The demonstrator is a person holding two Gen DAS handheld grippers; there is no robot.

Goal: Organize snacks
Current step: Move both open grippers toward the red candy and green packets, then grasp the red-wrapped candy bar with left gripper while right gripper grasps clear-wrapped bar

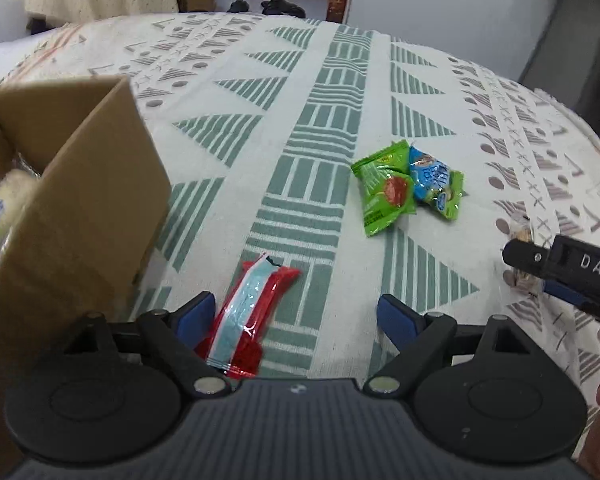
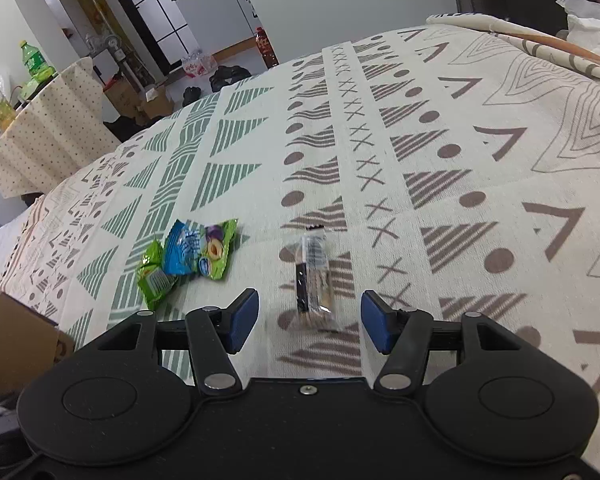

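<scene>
The red snack packet [image 1: 248, 316] lies on the patterned cloth [image 1: 332, 120] between the spread pads of the left tool [image 1: 296, 318], nearer its left pad — untouched. A clear-wrapped bar [image 2: 314, 276] lies between the right tool [image 2: 310, 320] pads, which gape either side without contact. The green packet [image 1: 384, 196] and blue packet [image 1: 436, 184] overlap farther out — well apart from both tools. A cardboard box [image 1: 72, 216] stands left.
</scene>
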